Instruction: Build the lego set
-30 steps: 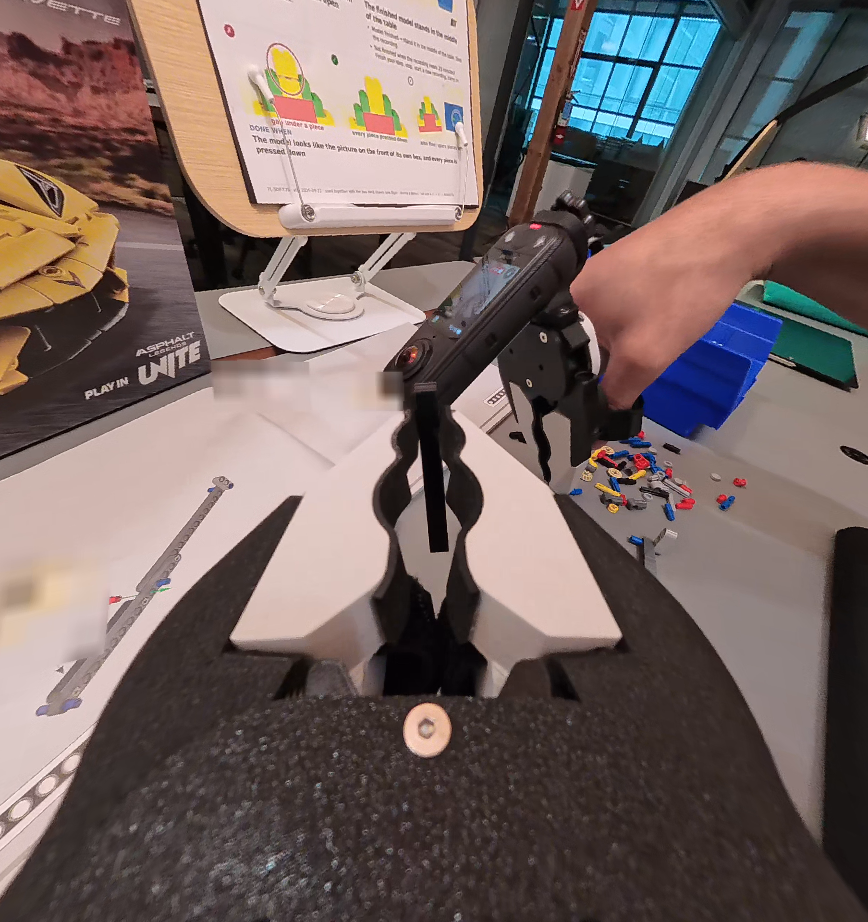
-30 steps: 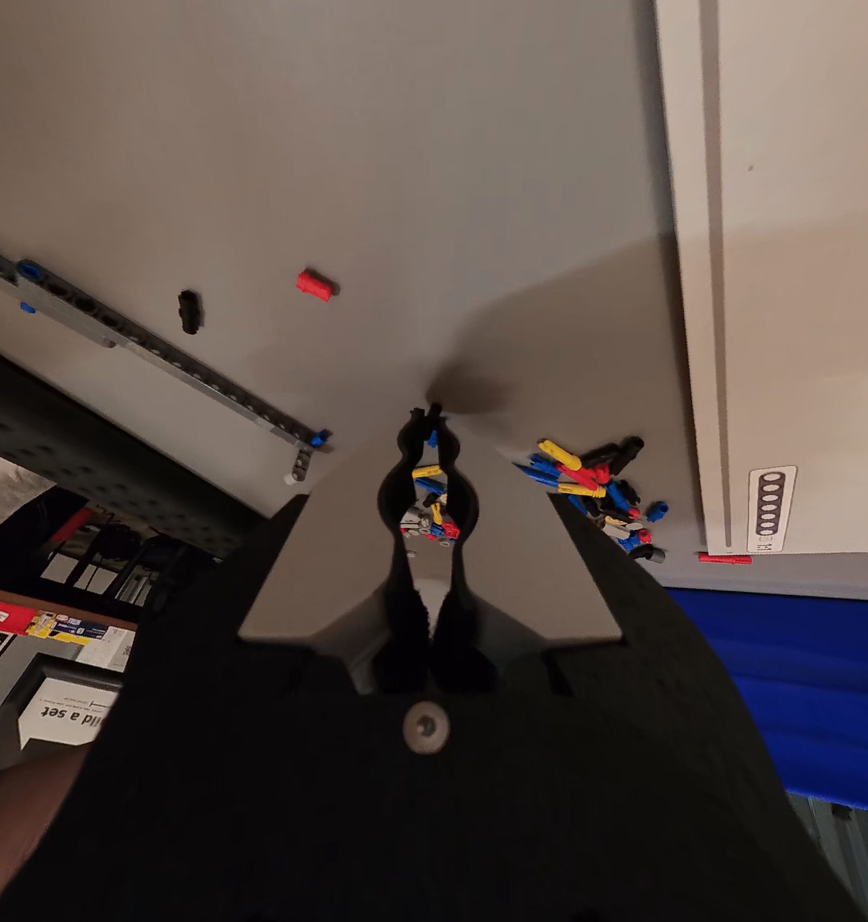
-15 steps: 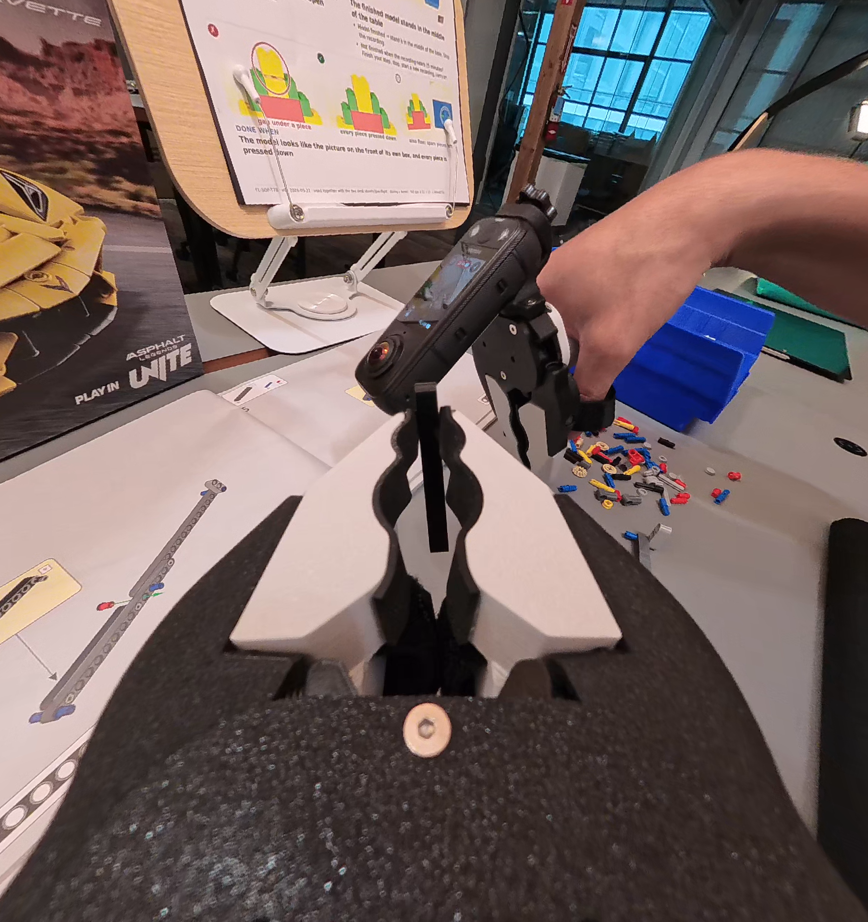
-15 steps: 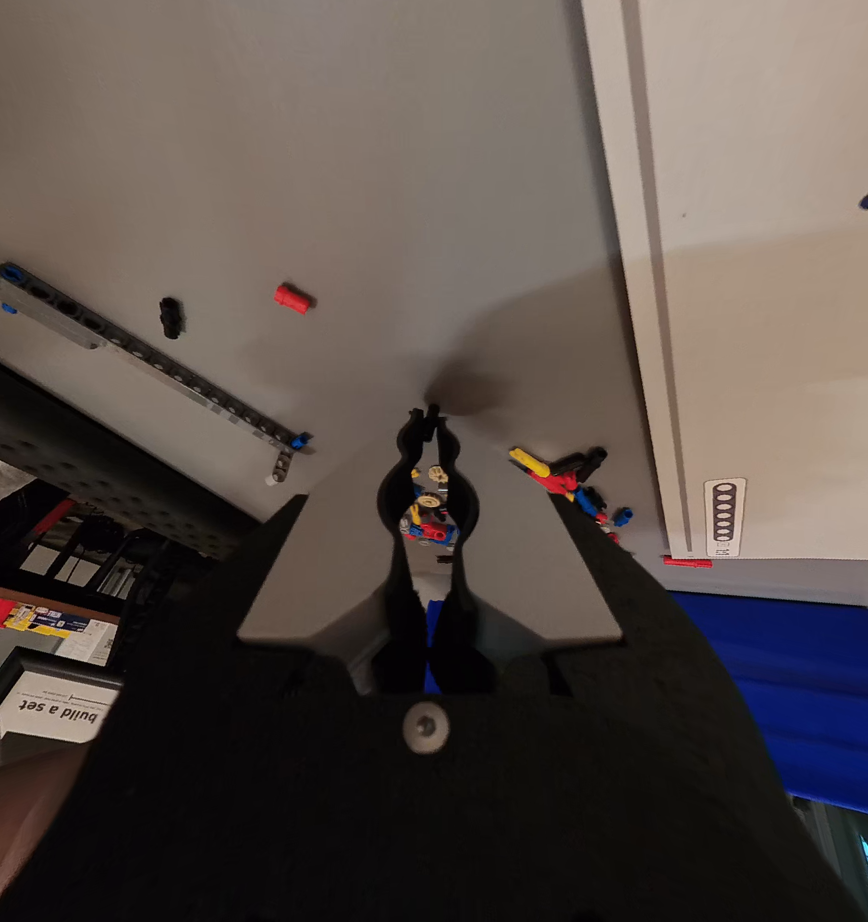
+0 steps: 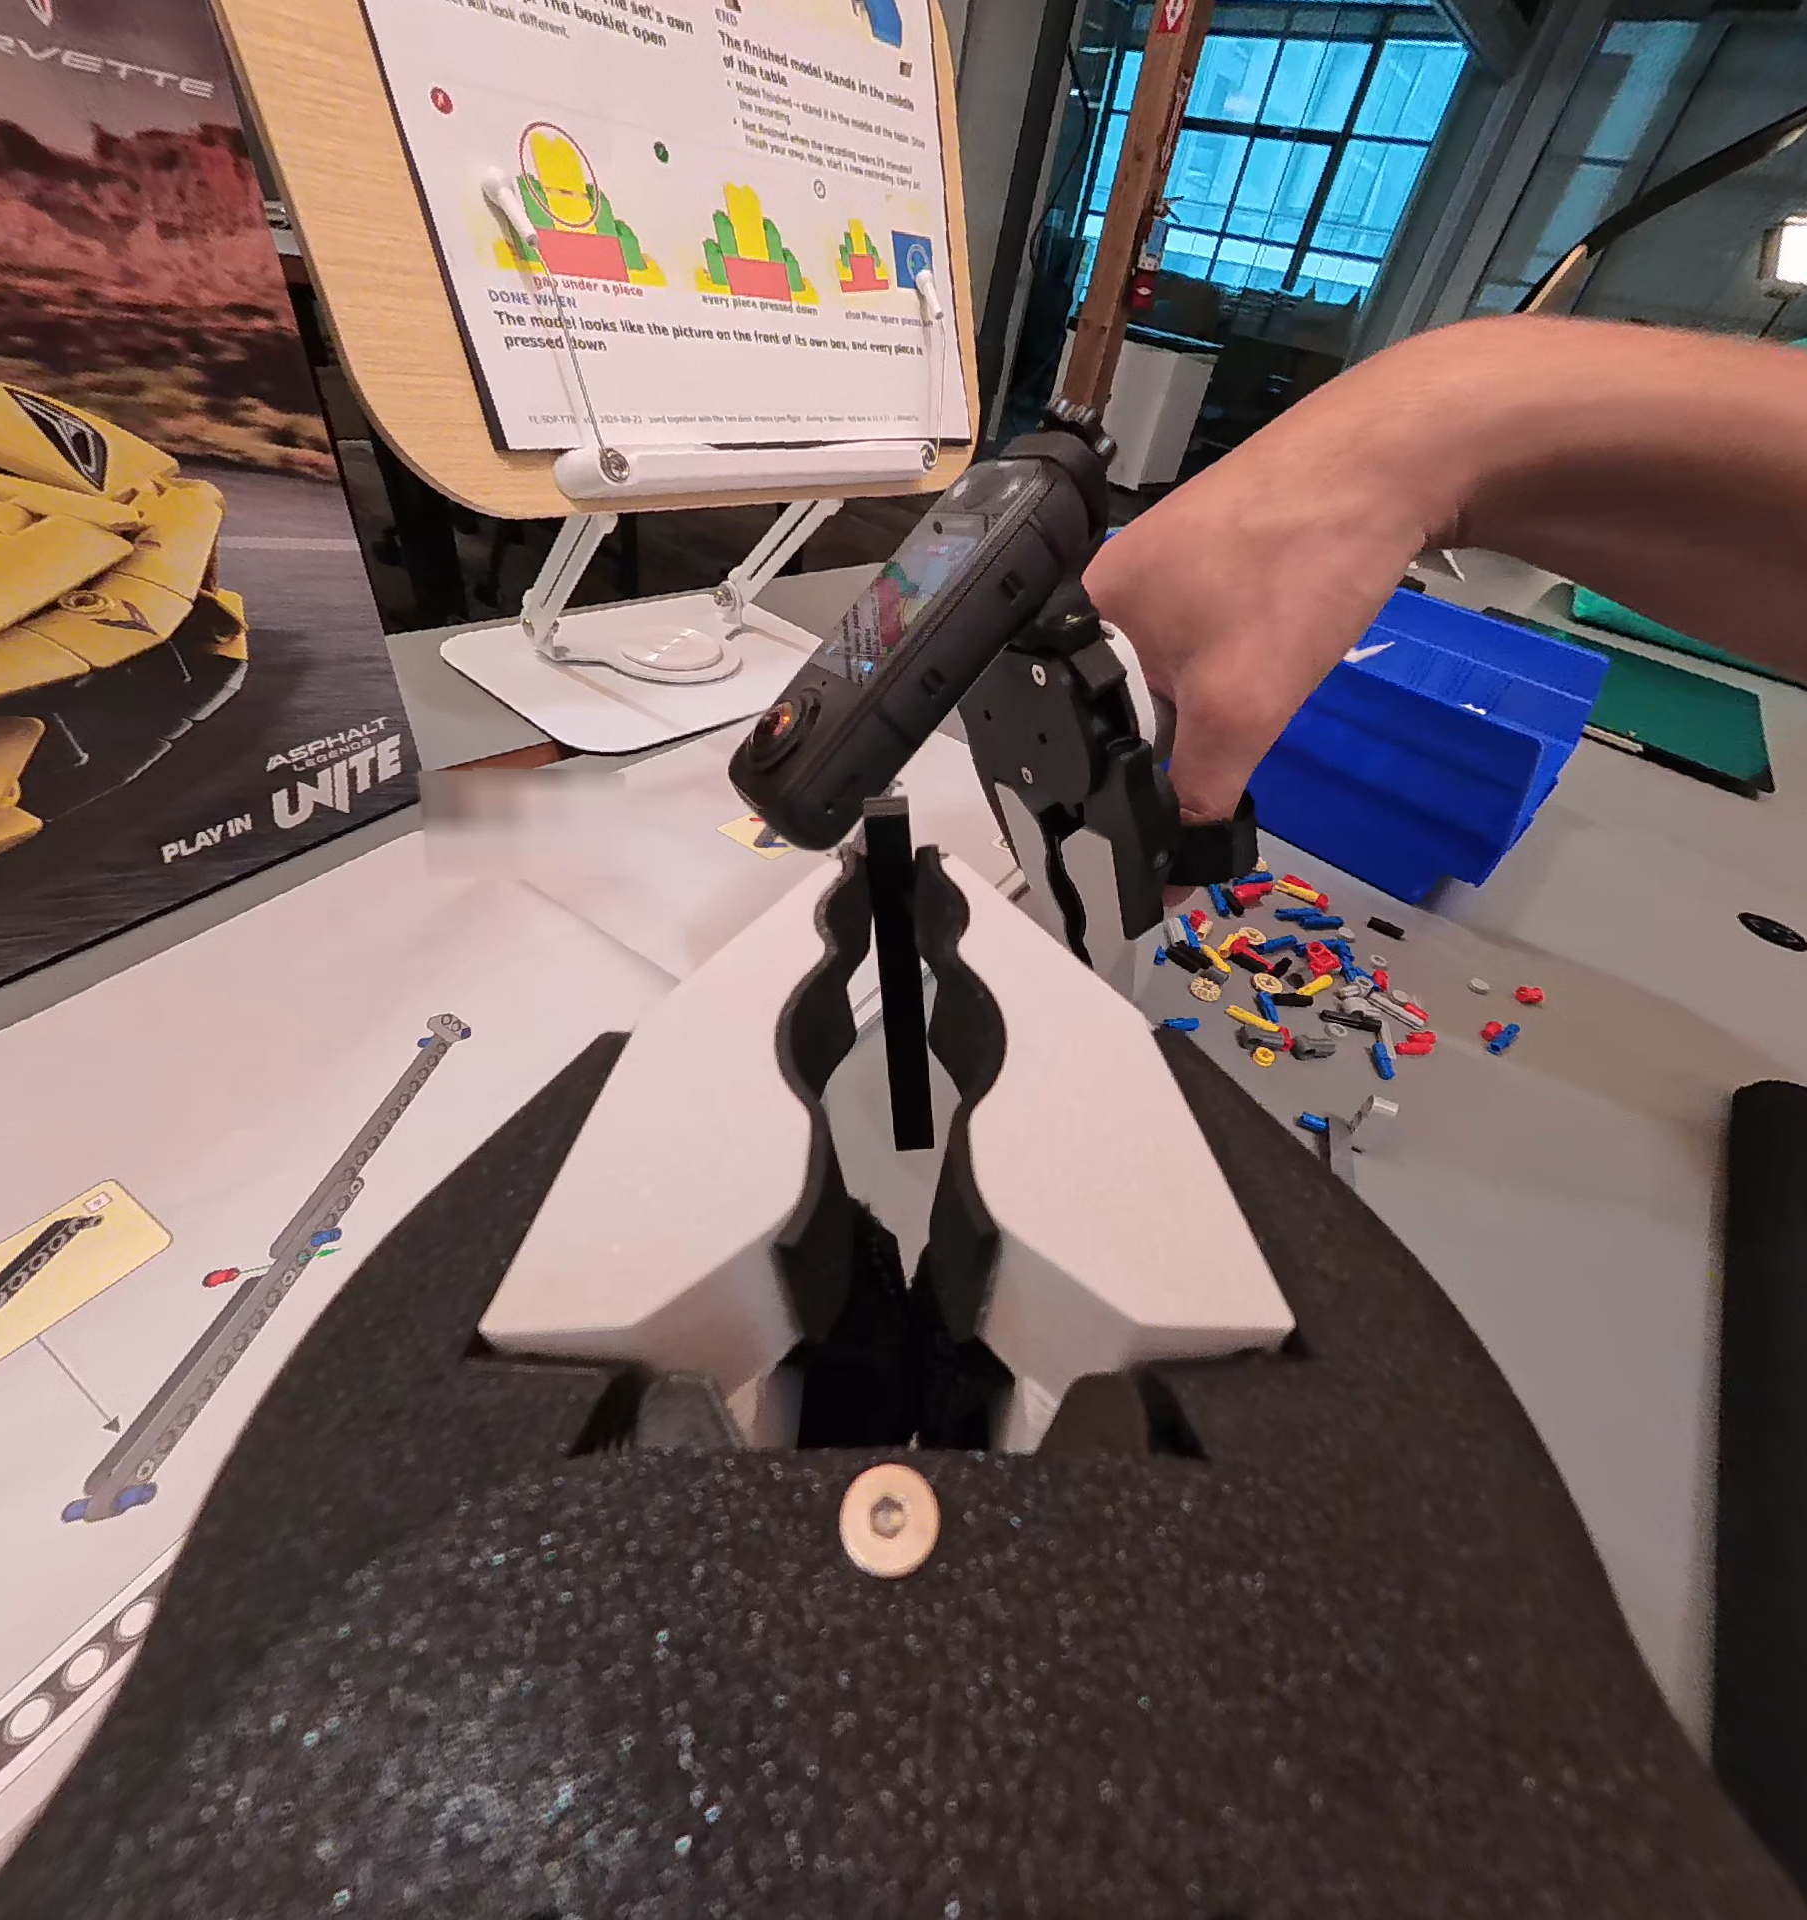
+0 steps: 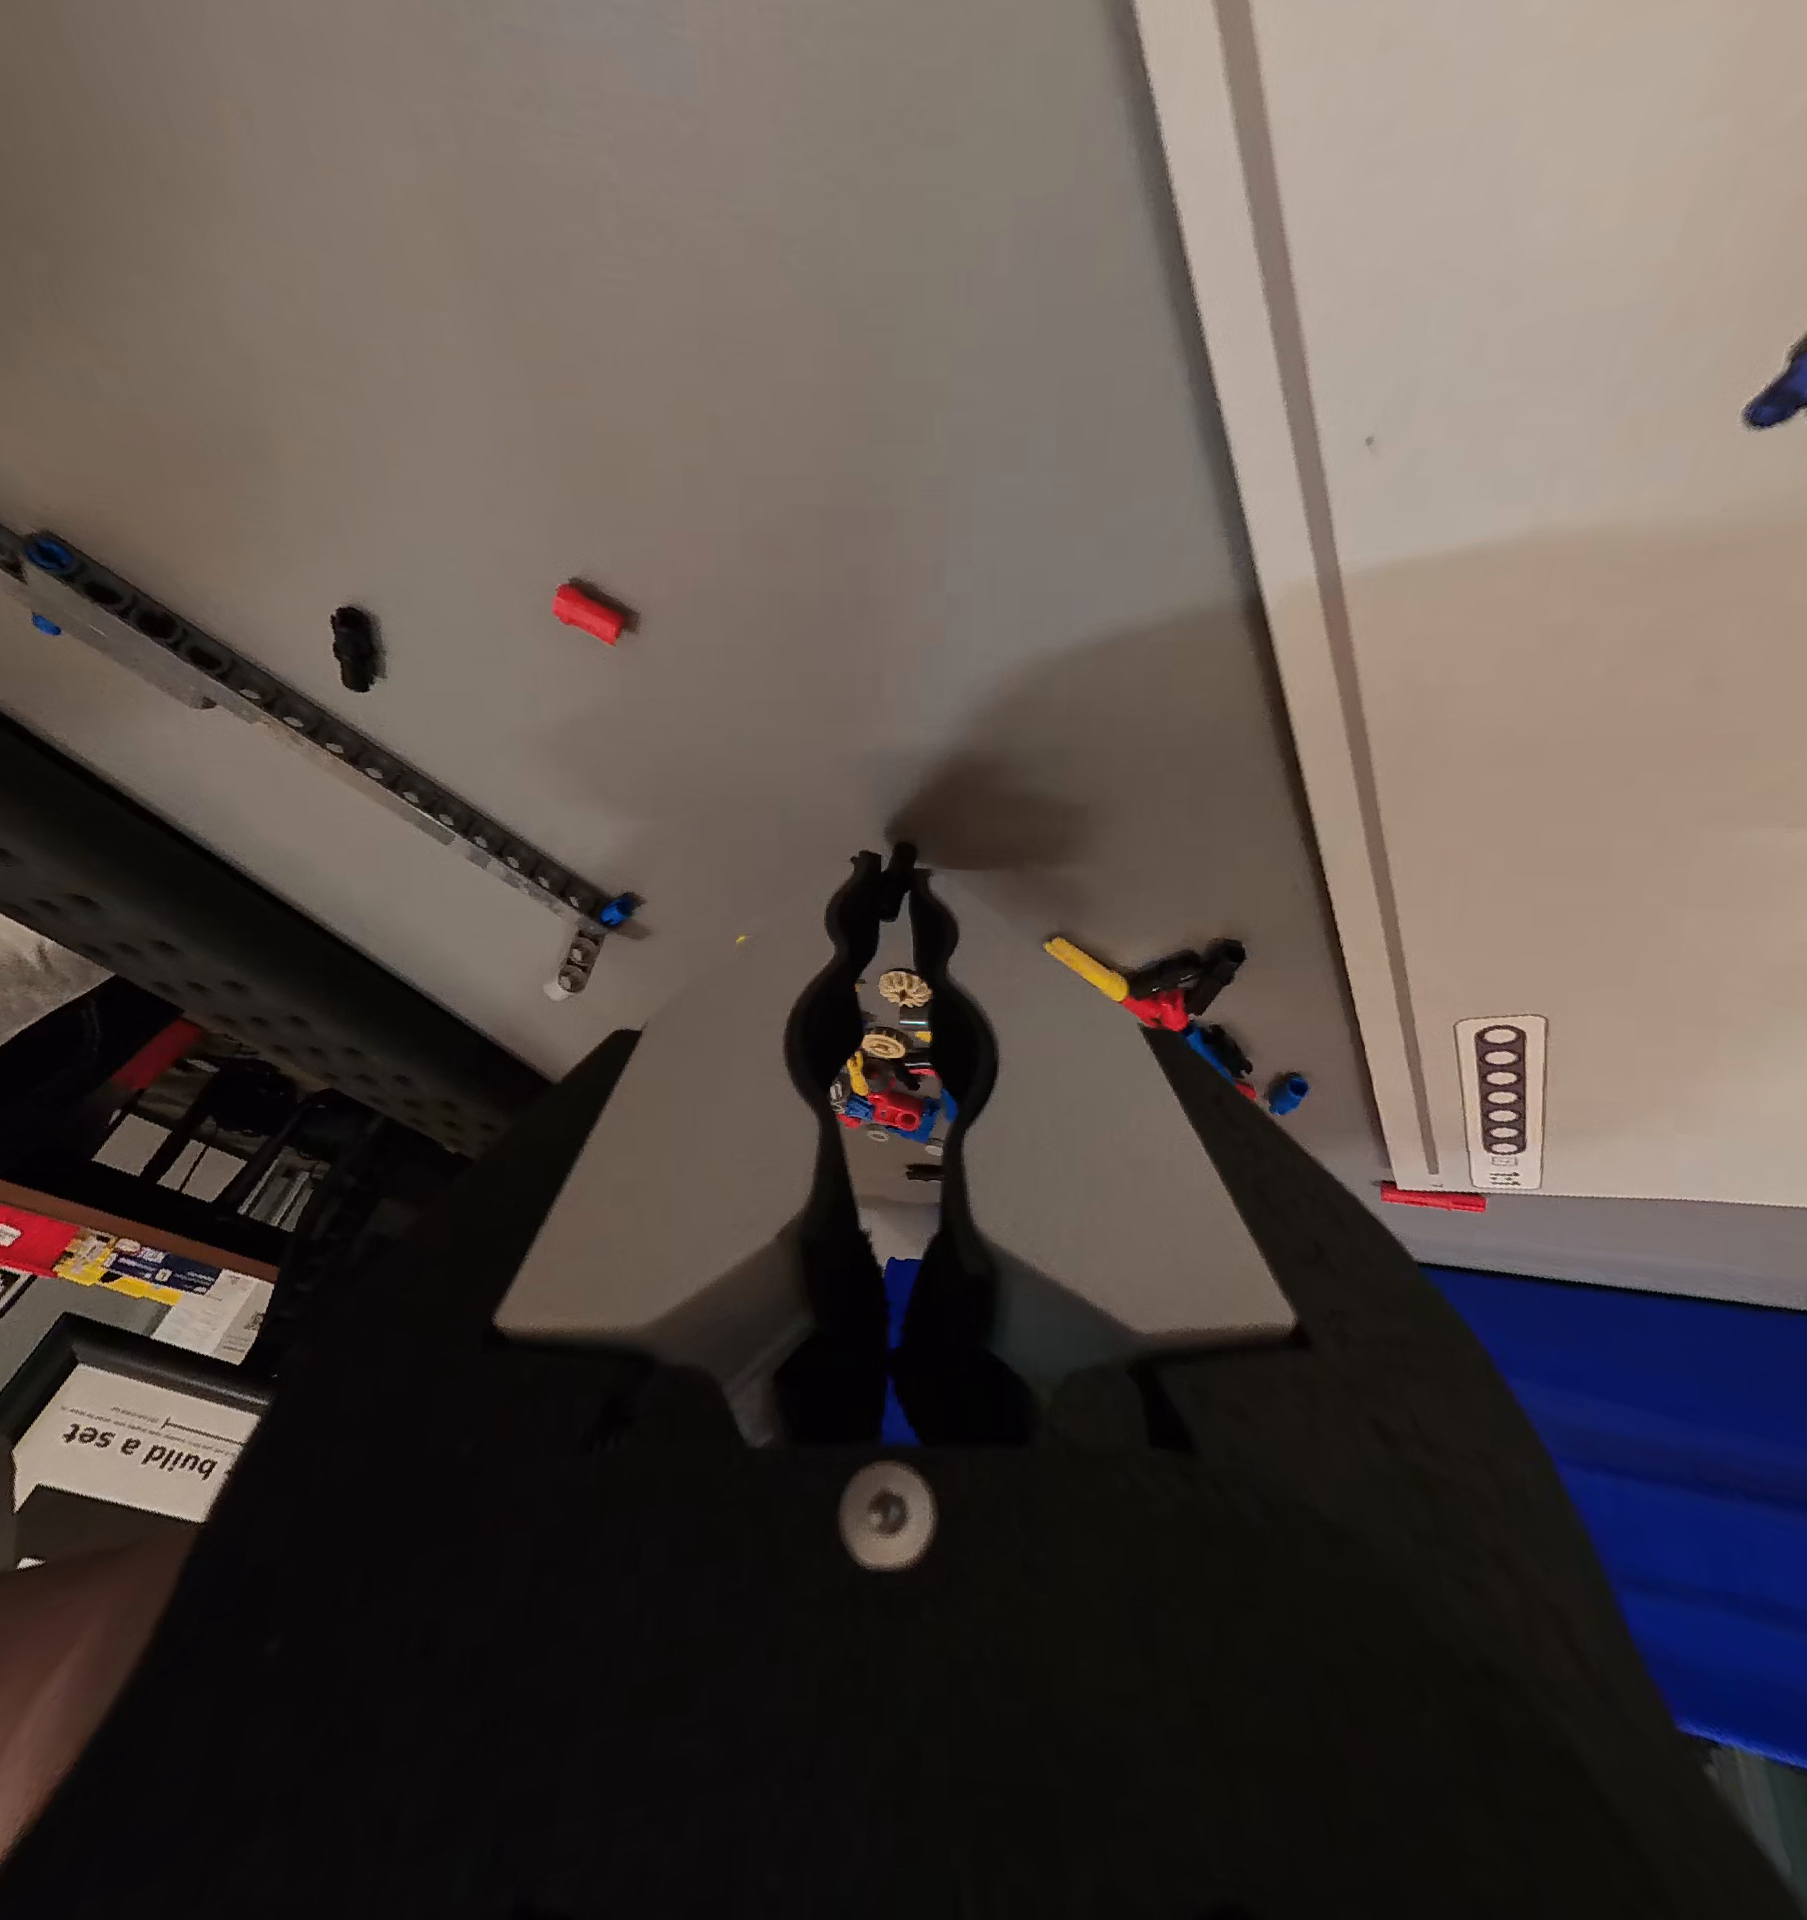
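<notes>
My left gripper (image 5: 891, 883) is shut on a thin black beam (image 5: 901, 997) that stands upright between its fingers. My right gripper (image 6: 883, 871) is shut, with a small black pin (image 6: 897, 864) pinched at its tips, held above the grey table. It also shows in the left wrist view (image 5: 1096, 914), held by a hand just behind the black beam. A pile of small coloured pieces (image 5: 1294, 987) lies on the table below it, also in the right wrist view (image 6: 1169, 982). A long grey beam with blue pins (image 6: 307, 717) lies at the left.
The open instruction booklet (image 5: 255, 1091) covers the table's left. Behind it are a sheet on a stand (image 5: 670, 260) and the set's box (image 5: 99, 520). A blue bin (image 5: 1418, 748) sits at the right. A loose black pin (image 6: 355, 649) and red piece (image 6: 587, 613) lie near the grey beam. Left tips to right tips: about 20 centimeters.
My right gripper has moved left from over the pile toward the booklet and the black beam, staying shut. My left gripper still holds the beam upright.
</notes>
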{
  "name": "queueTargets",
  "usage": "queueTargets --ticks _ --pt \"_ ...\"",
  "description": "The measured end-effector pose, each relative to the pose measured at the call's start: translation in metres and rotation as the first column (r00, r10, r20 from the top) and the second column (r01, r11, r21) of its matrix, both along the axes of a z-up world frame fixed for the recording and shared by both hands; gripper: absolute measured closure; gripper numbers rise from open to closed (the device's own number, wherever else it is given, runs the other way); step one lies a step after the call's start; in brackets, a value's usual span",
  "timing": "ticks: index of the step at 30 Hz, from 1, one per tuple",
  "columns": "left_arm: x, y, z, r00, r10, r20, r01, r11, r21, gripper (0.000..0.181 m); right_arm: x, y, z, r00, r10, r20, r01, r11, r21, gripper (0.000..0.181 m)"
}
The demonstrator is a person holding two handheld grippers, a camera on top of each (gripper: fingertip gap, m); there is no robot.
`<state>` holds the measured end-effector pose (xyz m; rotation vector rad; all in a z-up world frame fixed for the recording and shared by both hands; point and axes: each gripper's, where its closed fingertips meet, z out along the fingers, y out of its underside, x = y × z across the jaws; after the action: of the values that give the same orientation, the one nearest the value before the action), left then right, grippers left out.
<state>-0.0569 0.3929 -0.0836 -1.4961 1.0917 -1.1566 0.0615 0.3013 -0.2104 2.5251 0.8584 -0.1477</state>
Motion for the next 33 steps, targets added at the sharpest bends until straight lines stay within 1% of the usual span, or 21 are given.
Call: queueTargets --ticks 14,18,20,22,24,25,27,29,31,33 --pt "0.001 0.0 -0.001 1.0 -0.002 -0.003 0.002 1.0 0.002 0.175 0.003 0.004 -0.001 1.0 -0.003 -0.022 0.003 1.0 0.007 0.174" --pt "0.001 0.0 -0.002 1.0 -0.003 -0.004 0.003 1.0 0.0 0.175 0.003 0.007 -0.001 0.999 -0.008 -0.036 0.009 1.0 0.025 0.17" --pt "0.001 0.0 -0.002 1.0 -0.002 -0.004 0.002 1.0 -0.001 0.175 0.0 0.011 0.003 0.998 -0.008 -0.06 0.012 0.998 0.061 0.167" --pt "0.0 0.0 -0.002 1.0 -0.002 -0.004 0.002 1.0 0.0 0.175 -0.004 0.02 0.013 0.993 -0.009 -0.113 0.028 0.986 0.163 0.166" --pt "0.0 0.001 -0.001 1.0 0.0 -0.002 0.0 1.0 0.002 0.175 -0.009 0.031 0.029 0.98 0.016 -0.199 0.054 0.938 0.344 0.162" --pt "-0.001 0.001 0.0 1.0 0.0 -0.001 0.0 1.0 0.003 0.175 -0.008 0.036 0.035 0.973 0.039 -0.226 0.067 0.895 0.441 0.158" --pt "-0.002 0.002 0.002 1.0 0.004 0.008 -0.004 1.0 0.001 0.175 -0.008 0.036 0.044 0.952 0.081 -0.297 0.118 0.794 0.596 0.159" --pt "-0.001 0.001 0.001 1.0 -0.003 0.008 0.003 1.0 -0.003 0.175 -0.008 0.028 0.045 0.931 0.109 -0.348 0.174 0.706 0.686 0.156" --pt "0.0 0.0 0.001 1.0 -0.008 0.007 0.008 1.0 -0.004 0.175 -0.001 0.014 0.036 0.94 0.117 -0.322 0.161 0.68 0.715 0.157" --pt "0.0 -0.002 0.0 1.0 -0.012 0.004 0.012 1.0 0.0 0.175 0.001 0.009 0.033 0.943 0.141 -0.3 0.145 0.64 0.755 0.157"
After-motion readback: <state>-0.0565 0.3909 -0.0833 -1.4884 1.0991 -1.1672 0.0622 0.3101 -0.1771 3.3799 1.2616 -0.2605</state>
